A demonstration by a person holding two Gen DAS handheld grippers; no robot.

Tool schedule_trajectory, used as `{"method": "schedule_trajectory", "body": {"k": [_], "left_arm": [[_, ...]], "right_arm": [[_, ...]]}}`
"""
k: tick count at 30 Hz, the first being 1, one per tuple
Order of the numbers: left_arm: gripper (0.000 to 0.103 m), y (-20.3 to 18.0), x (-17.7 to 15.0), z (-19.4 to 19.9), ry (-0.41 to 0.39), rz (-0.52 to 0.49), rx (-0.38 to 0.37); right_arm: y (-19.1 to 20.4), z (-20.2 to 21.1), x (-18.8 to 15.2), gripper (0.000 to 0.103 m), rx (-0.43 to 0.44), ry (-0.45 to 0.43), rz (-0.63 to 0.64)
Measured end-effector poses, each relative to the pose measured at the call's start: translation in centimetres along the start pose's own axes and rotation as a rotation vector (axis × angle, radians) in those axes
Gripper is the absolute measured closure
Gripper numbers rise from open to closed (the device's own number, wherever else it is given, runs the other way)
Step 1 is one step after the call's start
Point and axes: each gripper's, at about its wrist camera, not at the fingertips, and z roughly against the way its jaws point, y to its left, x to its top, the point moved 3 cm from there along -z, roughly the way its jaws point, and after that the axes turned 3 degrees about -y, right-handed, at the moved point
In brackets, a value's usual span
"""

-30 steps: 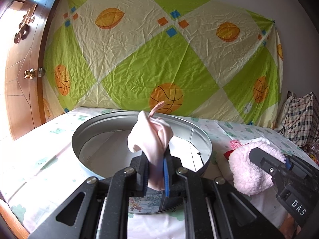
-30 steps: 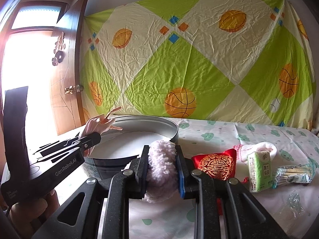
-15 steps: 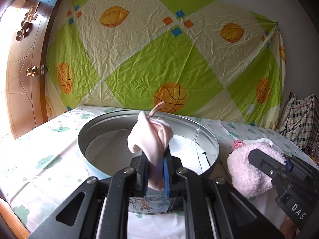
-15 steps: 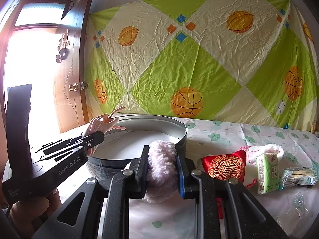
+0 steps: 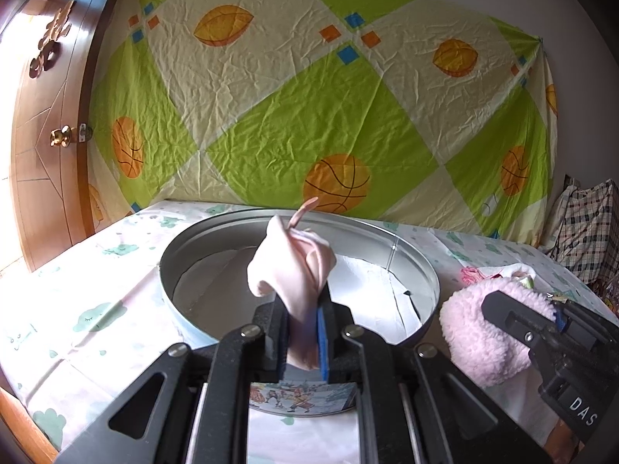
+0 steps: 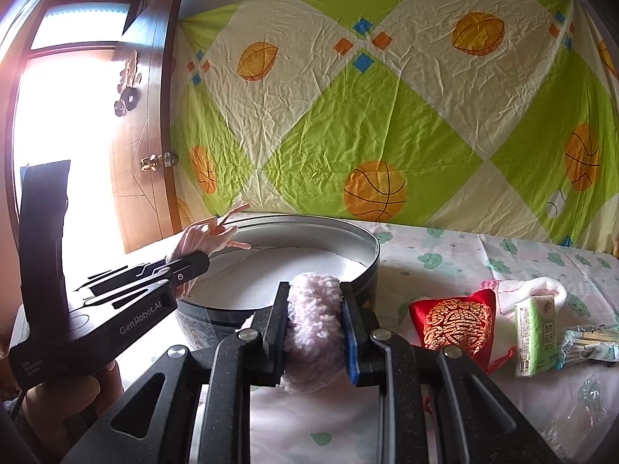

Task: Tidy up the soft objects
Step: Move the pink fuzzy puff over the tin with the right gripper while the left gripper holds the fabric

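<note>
Pink cloth (image 5: 292, 266) stands pinched upright in the left claw (image 5: 303, 342), whose jaws are closed on its lower end. Seen from the left wrist, the cloth hangs over the near edge of the round tin (image 5: 419, 270), which lies straight ahead on the bed (image 5: 89, 290); the tin's floor looks bare. To the right, the right claw (image 5: 520, 323) clamps a fluffy pink sock (image 5: 474, 342), just outside the tin's right wall.

From the right wrist, that sock (image 6: 314, 332) sits squeezed between the right claw (image 6: 314, 334) jaws, with the tin (image 6: 363, 266) ahead and left. The left claw (image 6: 183, 268) reaches over the tin's left rim, so it looks nearer to a drop. A red pouch (image 6: 454, 319) and tissue pack (image 6: 534, 334) lie right.
</note>
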Motion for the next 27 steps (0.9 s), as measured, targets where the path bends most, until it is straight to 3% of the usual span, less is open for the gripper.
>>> {"method": "schedule_trajectory", "body": {"k": [7, 14, 21, 27], "left_arm": [[0.094, 0.6, 0.5, -0.4, 0.022, -0.008, 0.002], [0.094, 1.5, 2.2, -2.1, 0.095, -0.025, -0.029], [0.094, 2.0, 4.6, -4.9, 0.171, -0.074, -0.025], [0.094, 2.7, 6.1, -7.6, 0.247, -0.106, -0.018]], "right_arm": [[-0.5, -0.4, 2.1, 0.078, 0.045, 0.008, -0.029], [-0.7, -2.6, 5.7, 0.078, 0.079, 0.017, -0.020], [-0.5, -7.3, 8.7, 0.078, 0.099, 0.075, -0.004], [-1.4, -12.5, 9.0, 0.078, 0.098, 0.166, -0.050]]}}
